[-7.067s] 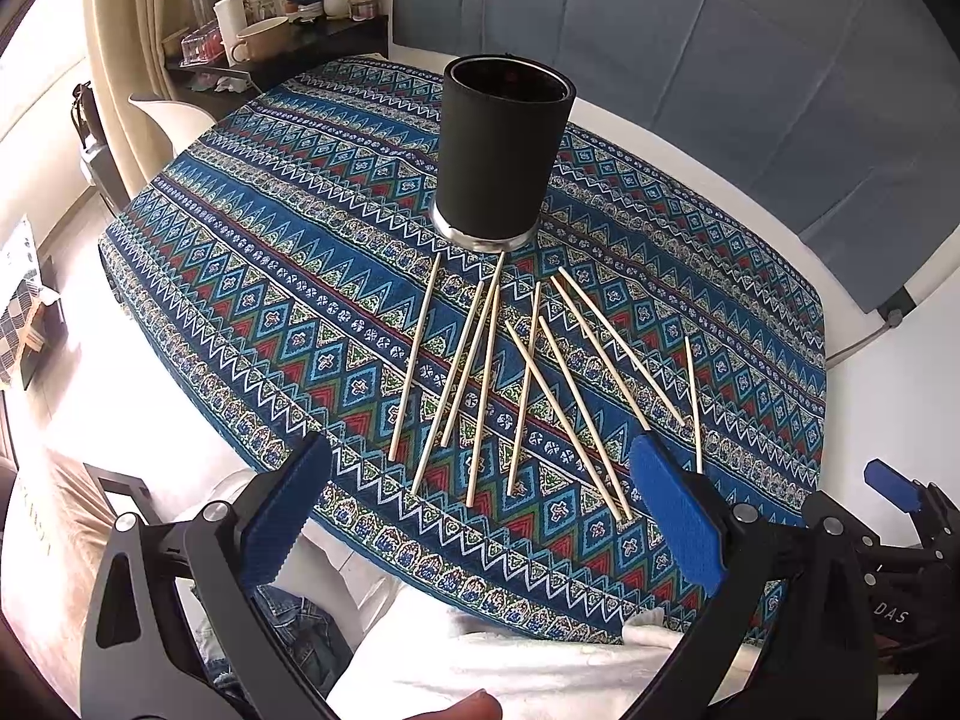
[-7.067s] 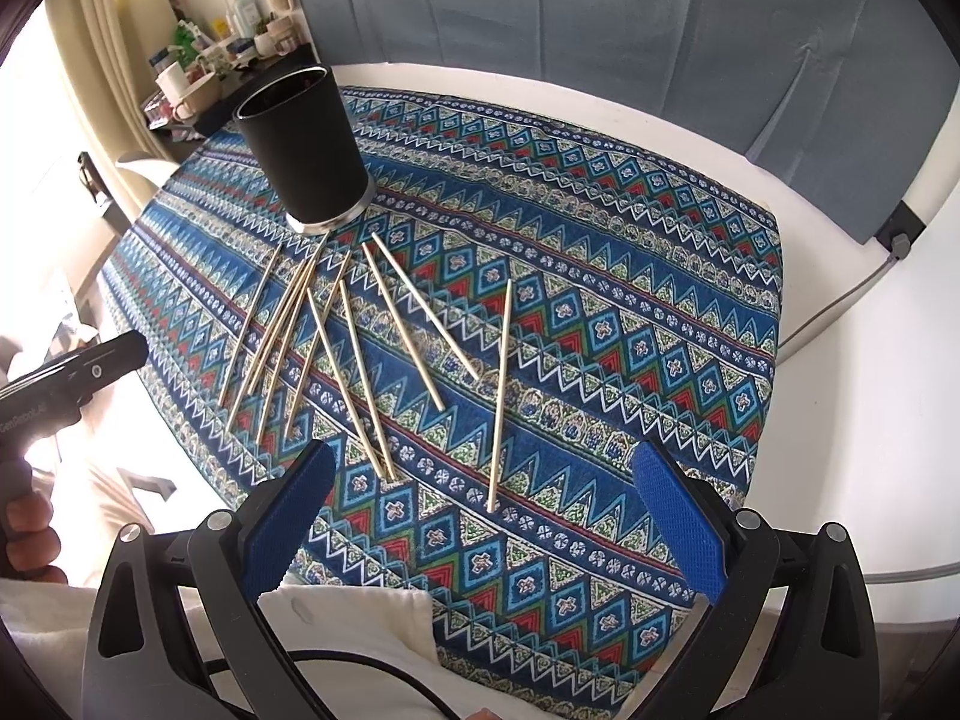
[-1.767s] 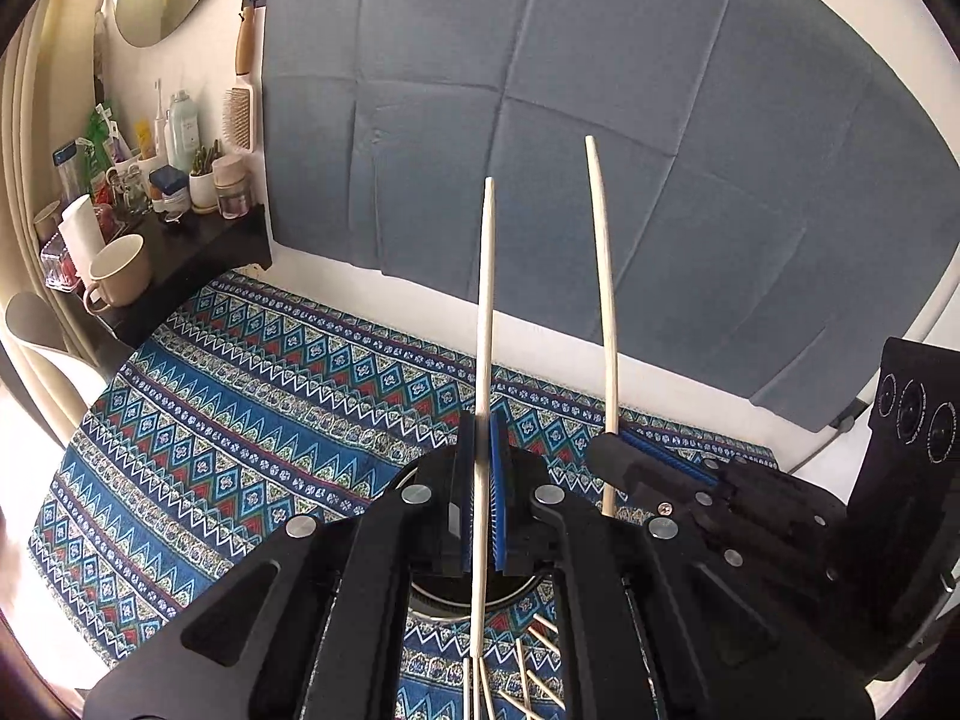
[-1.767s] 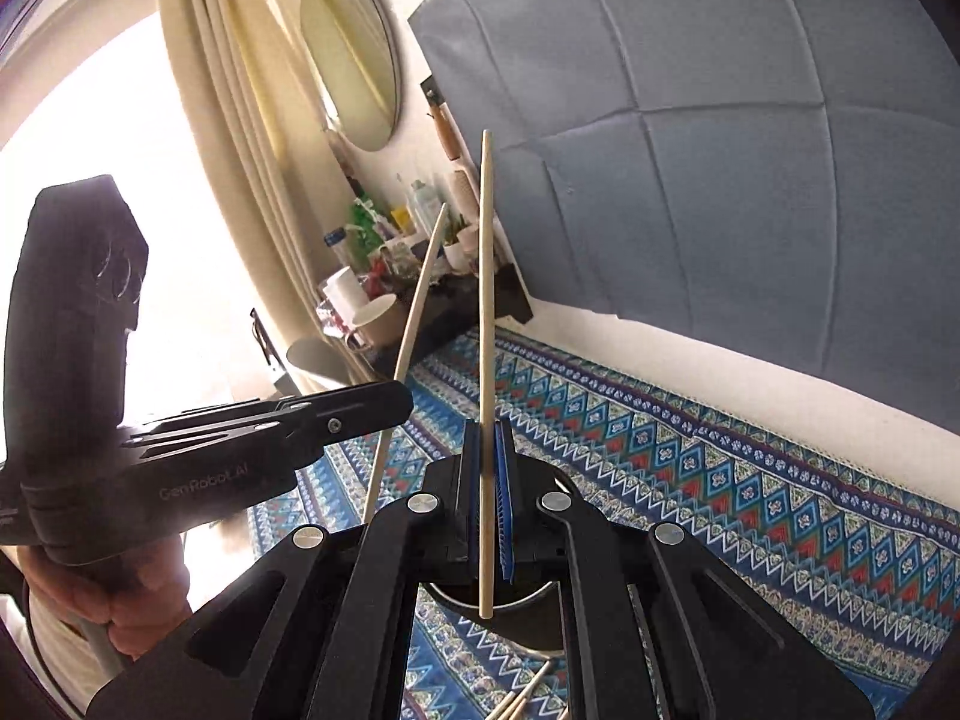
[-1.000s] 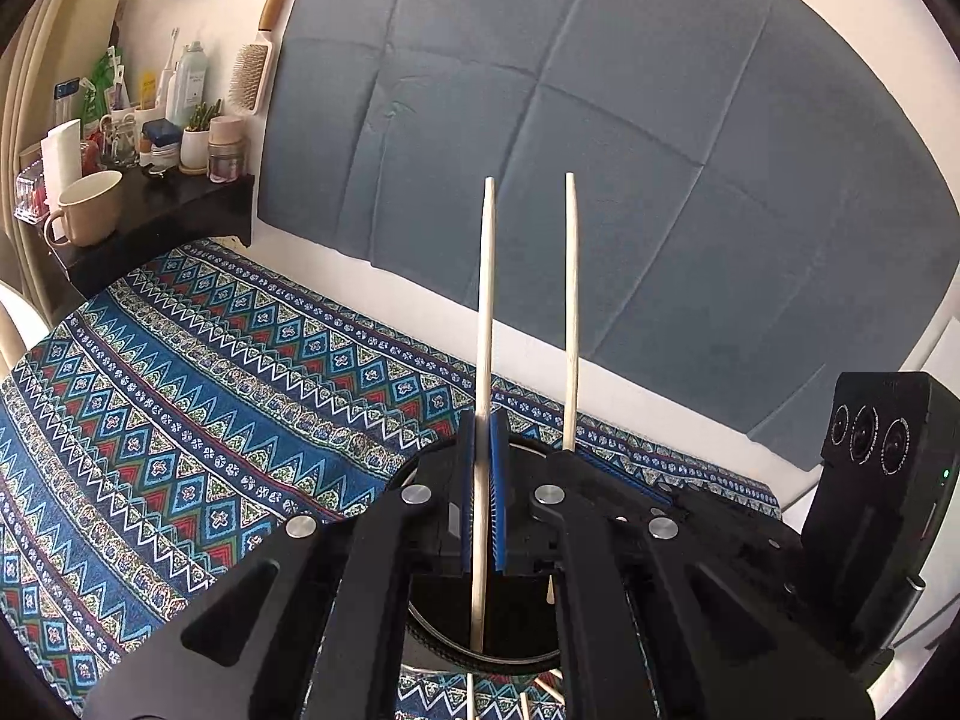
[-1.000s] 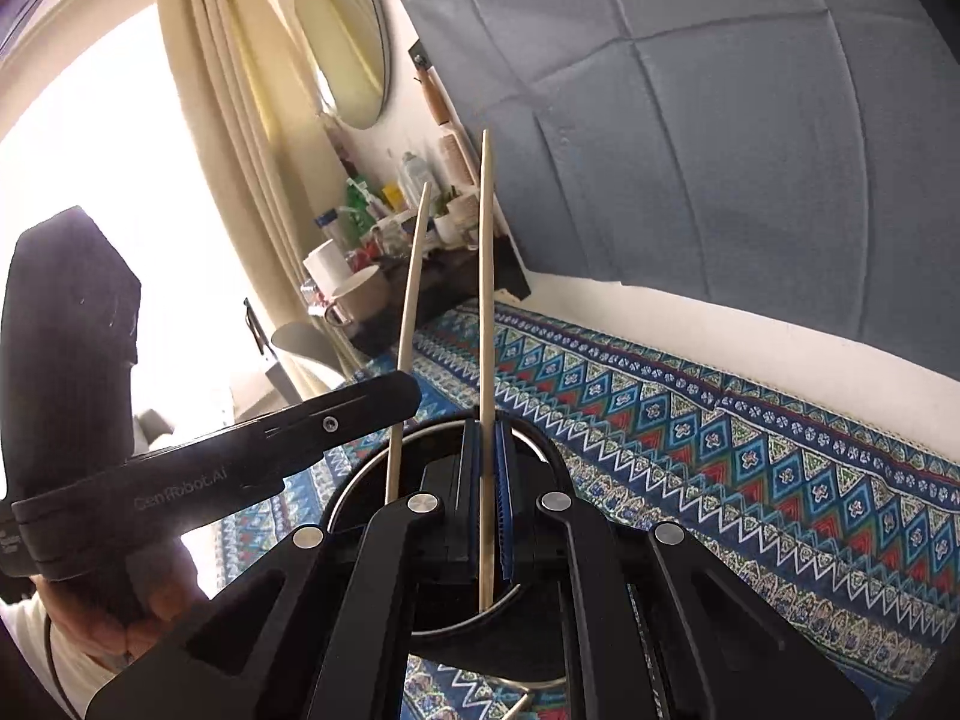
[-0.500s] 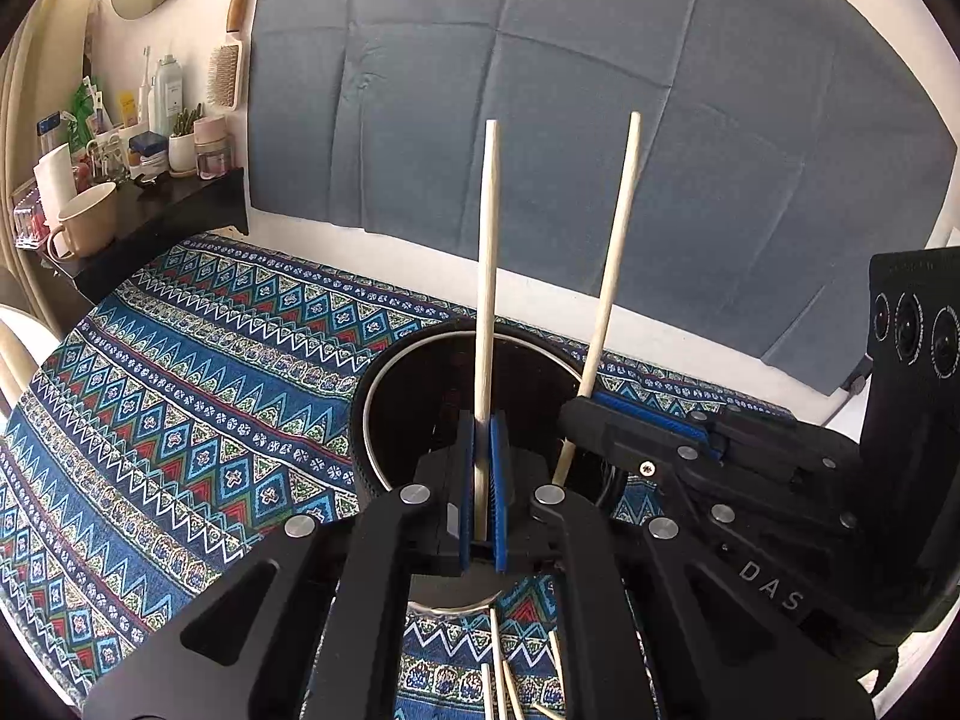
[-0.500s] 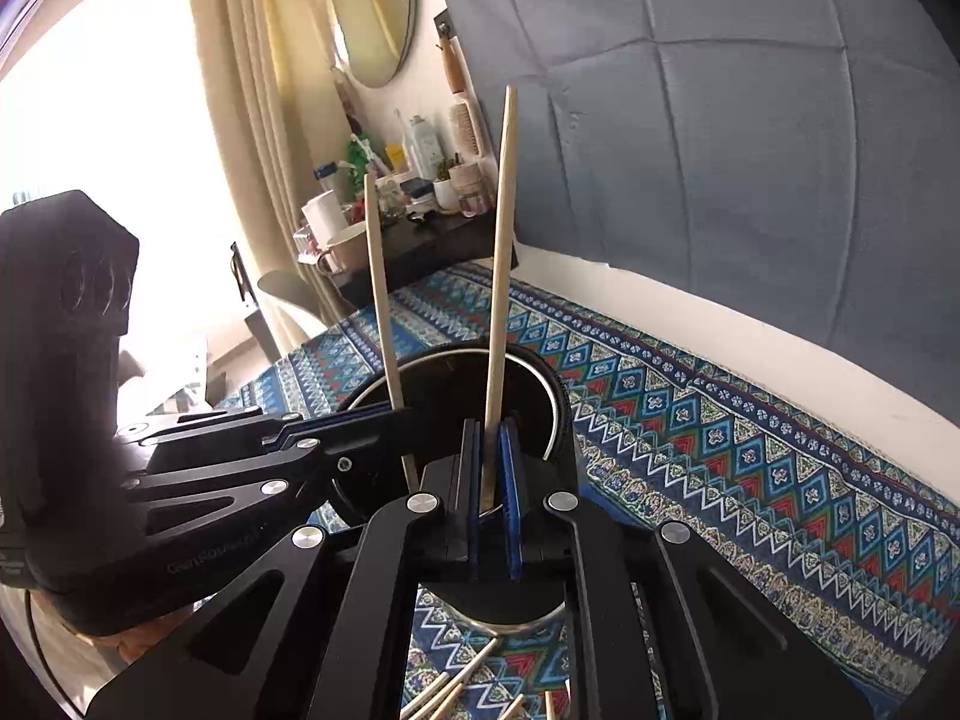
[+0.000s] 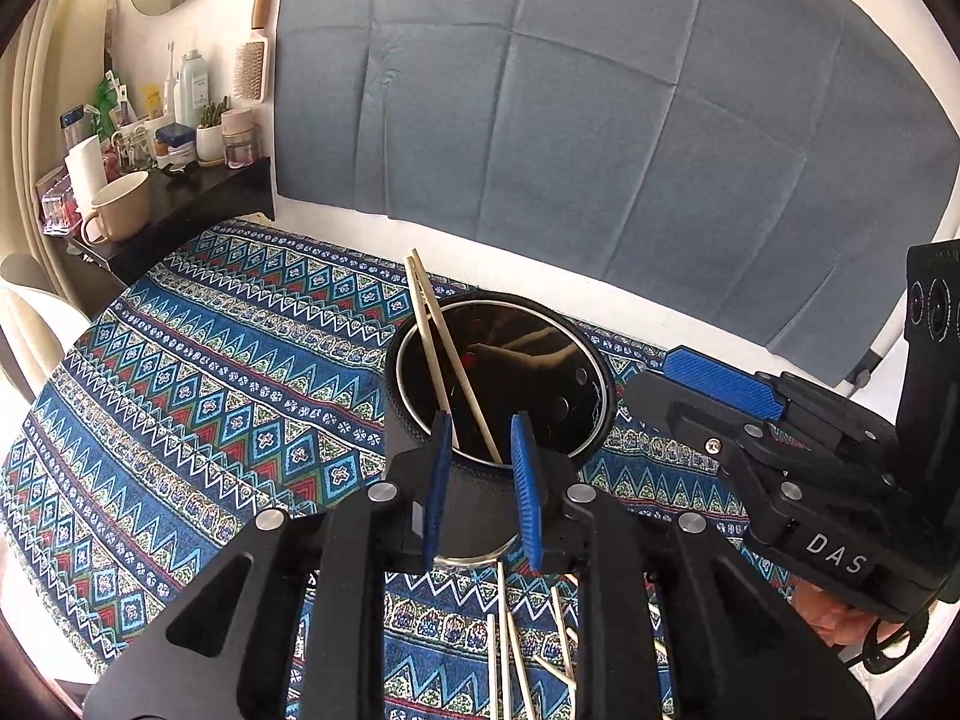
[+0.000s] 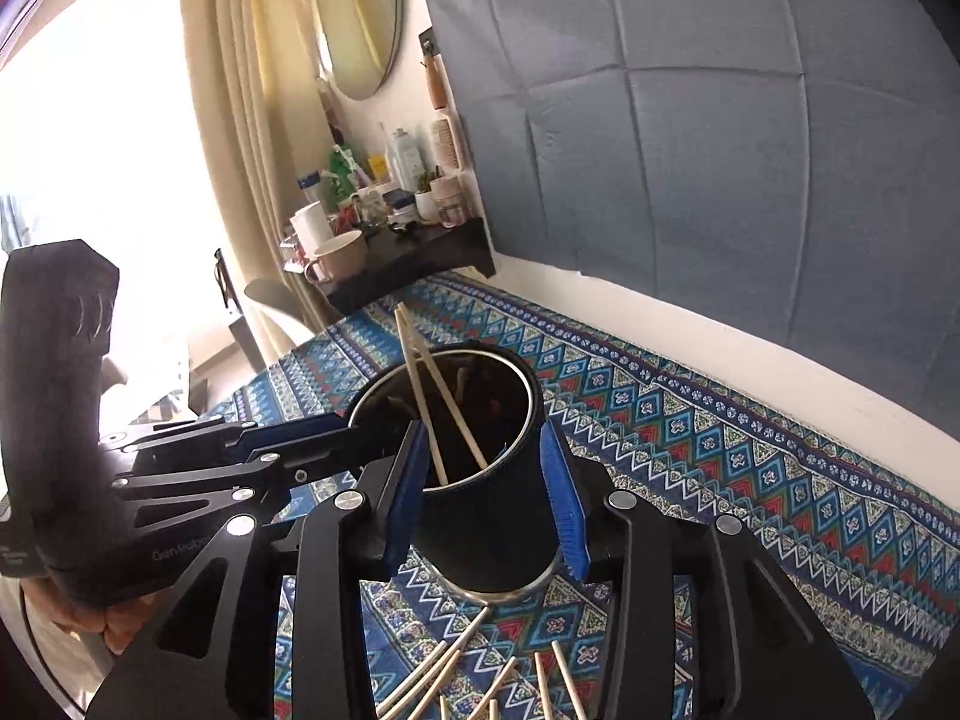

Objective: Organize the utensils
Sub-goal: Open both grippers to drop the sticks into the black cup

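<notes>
A black cup (image 9: 576, 378) stands on the patterned tablecloth (image 9: 210, 396). Two wooden chopsticks (image 9: 427, 324) lean against its left rim, free of any grip. My left gripper (image 9: 480, 420) hovers over the cup's near rim, its jaws opening with nothing between the blue pads. In the right wrist view the same cup (image 10: 492, 516) holds the chopsticks (image 10: 420, 372). Over it my right gripper (image 10: 480, 429) is also opening, pads either side of the cup and off it. Several loose chopsticks (image 9: 522, 648) lie on the cloth in front of the cup.
A black shelf (image 9: 198, 198) at the back left carries a beige mug (image 9: 120, 207), bottles and jars. A grey-blue cloth (image 9: 600, 120) hangs on the wall behind the table. The right gripper's body (image 9: 810, 468) crowds the cup's right side. A curtain (image 10: 252, 150) hangs far left.
Both grippers have let go of their chopsticks, which dropped into the cup and now lean left. Both pairs of jaws have parted, and the cup shows lower and nearer.
</notes>
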`<state>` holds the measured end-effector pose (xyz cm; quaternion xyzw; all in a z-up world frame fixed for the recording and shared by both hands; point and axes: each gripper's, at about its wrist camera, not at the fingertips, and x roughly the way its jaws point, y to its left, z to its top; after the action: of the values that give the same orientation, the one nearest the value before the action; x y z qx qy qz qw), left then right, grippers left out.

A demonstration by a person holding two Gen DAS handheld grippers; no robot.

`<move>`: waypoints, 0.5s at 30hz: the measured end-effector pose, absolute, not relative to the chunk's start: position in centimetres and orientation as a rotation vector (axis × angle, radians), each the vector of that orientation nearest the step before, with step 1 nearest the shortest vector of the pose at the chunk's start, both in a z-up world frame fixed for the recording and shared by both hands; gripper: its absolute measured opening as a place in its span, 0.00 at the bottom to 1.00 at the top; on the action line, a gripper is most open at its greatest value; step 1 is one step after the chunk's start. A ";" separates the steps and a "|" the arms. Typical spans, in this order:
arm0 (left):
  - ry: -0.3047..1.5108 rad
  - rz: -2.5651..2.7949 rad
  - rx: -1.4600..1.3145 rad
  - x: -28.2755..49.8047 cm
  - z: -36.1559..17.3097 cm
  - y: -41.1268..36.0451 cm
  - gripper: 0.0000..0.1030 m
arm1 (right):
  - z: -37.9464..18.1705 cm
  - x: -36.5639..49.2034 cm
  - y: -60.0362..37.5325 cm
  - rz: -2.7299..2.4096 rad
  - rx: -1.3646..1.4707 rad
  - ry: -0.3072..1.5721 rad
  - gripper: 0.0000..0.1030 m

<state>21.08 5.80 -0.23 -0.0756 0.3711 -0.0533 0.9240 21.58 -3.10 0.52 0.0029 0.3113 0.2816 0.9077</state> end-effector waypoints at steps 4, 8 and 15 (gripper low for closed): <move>0.775 -0.103 -0.157 20.4 -0.3 6.0 0.31 | 0.8 20.9 -3.5 0.577 0.003 0.650 0.50; 0.776 -0.091 -0.164 19.6 -0.2 6.1 0.49 | 1.0 20.4 -4.1 0.558 0.006 0.657 0.58; 0.812 -0.086 -0.157 18.5 -0.8 5.9 0.61 | 0.3 19.8 -5.4 0.522 0.014 0.705 0.68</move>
<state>18.51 5.90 -0.80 -0.0762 0.3946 -0.0418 0.9147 19.78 -5.36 0.29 0.0066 0.3412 0.2526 0.9054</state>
